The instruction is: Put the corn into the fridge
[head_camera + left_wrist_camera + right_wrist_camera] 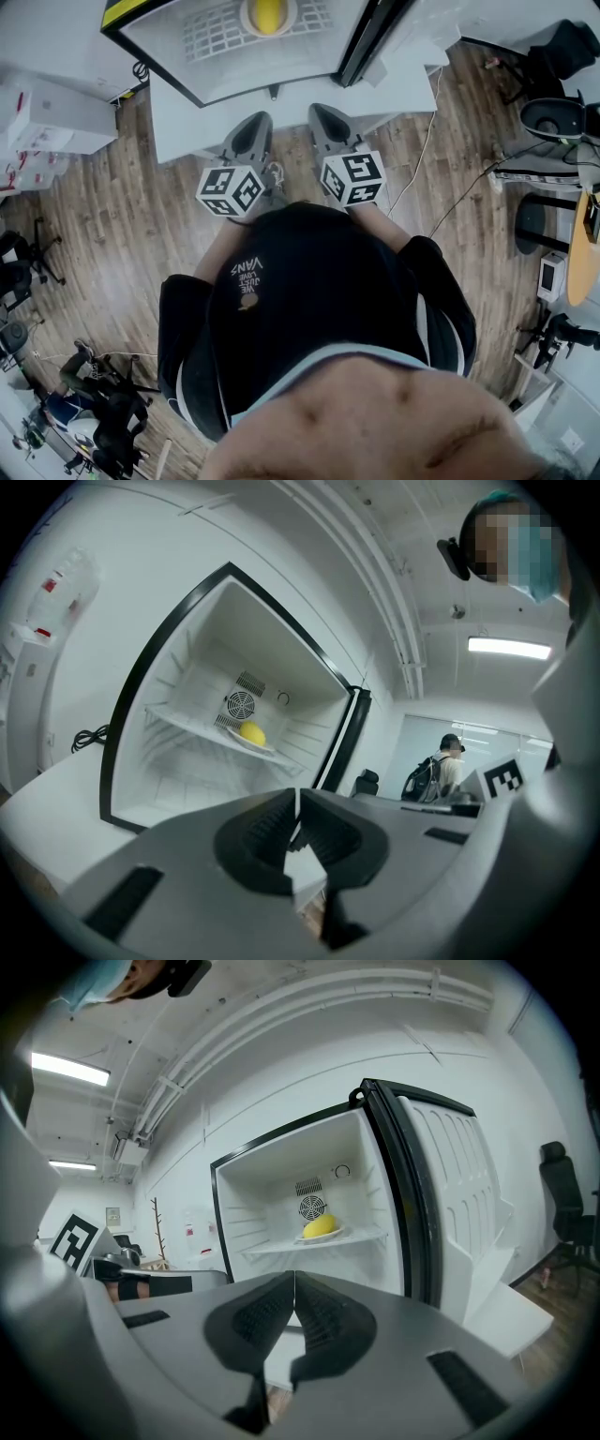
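The yellow corn (266,14) lies on a white plate on the wire shelf inside the open fridge (164,42). From the left gripper view the corn (251,732) shows in front of the fridge's back fan. The right gripper view has the corn (320,1226) at mid-height. My left gripper (251,133) and right gripper (328,122) hang side by side before the fridge, well short of the shelf. The jaws of the left gripper (297,803) meet with nothing between them. Those of the right gripper (294,1288) are likewise shut and empty.
The fridge door (450,1194) stands swung wide to the right. The fridge rests on a low white platform (187,122) over wood flooring. White boxes (47,122) lie left, a cable (422,159) and office chairs (553,112) right. A person with a backpack (441,771) stands beyond.
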### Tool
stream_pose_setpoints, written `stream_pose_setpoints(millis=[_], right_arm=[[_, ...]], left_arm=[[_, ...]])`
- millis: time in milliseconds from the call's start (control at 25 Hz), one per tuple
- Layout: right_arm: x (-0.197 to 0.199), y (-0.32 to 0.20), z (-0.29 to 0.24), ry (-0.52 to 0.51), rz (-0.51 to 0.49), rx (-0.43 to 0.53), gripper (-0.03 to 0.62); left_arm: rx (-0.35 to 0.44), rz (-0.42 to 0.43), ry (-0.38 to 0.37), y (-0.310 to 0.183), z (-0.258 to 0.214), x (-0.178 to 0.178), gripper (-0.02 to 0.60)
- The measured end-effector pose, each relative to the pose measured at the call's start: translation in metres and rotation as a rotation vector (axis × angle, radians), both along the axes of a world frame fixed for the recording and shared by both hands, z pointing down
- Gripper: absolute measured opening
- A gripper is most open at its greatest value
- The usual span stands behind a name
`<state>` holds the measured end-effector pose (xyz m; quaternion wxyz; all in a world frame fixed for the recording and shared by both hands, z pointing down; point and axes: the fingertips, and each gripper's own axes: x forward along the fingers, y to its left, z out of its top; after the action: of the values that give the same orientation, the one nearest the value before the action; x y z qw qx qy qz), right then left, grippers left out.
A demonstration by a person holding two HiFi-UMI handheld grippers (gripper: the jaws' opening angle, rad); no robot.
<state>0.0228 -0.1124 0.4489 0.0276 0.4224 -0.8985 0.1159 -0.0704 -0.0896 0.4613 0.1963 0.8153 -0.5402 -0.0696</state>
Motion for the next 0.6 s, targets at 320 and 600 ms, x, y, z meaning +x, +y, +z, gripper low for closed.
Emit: stream_pose_setpoints(millis=[320,600], right_arm=[[0.0018,0.0035,0.0026,0.009,-0.006,-0.008,0.014],[0.0045,0.0044,0.0071,0.024,0.0,-0.016,0.012]], left_arm=[[-0.001,-0.004,-0.009,0.0048,0.0018,0.0029,0.027],[-0.008,-0.011,-0.002,0.0067,0.005,0.0041,0.028]])
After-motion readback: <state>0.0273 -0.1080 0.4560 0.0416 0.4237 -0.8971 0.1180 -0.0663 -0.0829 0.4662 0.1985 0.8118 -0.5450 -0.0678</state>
